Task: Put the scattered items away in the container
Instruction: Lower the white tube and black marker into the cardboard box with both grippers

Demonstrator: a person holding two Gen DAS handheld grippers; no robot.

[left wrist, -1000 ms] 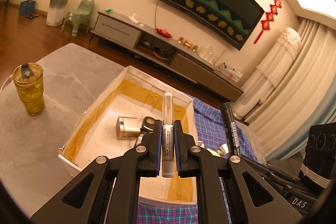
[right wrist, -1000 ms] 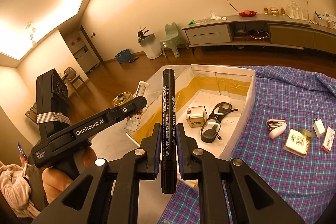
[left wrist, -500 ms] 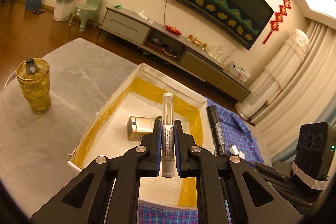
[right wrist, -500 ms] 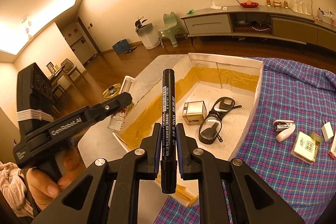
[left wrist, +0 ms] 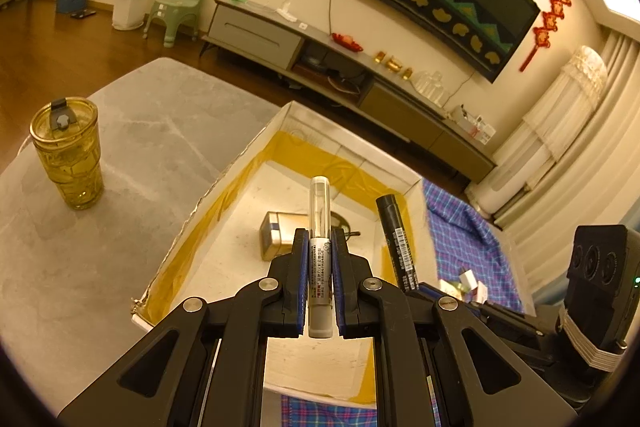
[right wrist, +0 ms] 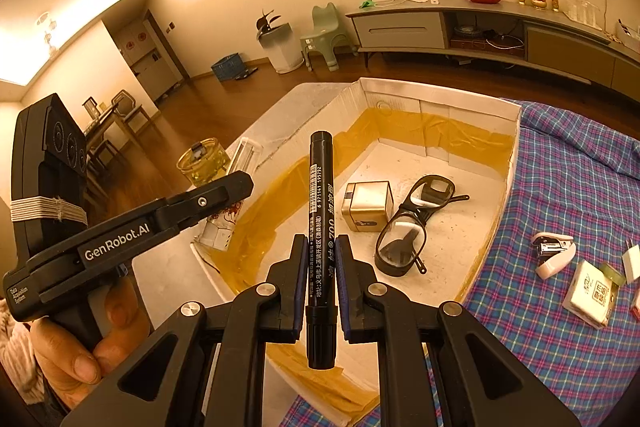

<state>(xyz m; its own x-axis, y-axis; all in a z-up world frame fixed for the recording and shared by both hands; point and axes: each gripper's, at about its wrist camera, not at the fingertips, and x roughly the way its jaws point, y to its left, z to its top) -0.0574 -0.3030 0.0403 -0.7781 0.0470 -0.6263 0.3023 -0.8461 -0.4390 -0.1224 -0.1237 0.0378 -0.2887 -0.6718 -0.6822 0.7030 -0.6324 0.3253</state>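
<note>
Black marker (right wrist: 320,227) pinched in right gripper (right wrist: 320,267), clear-capped tube (left wrist: 320,247) pinched in left gripper (left wrist: 320,267); both poised over box (right wrist: 440,99). Best: lower near floor, clear glasses (right wrist: 412,227), then release.

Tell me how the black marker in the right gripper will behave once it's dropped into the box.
The black marker looks rigid and light, so it should land intact. Its round barrel will probably roll on the flat box floor until a wall, the glasses or the small gold box stops it.
</note>
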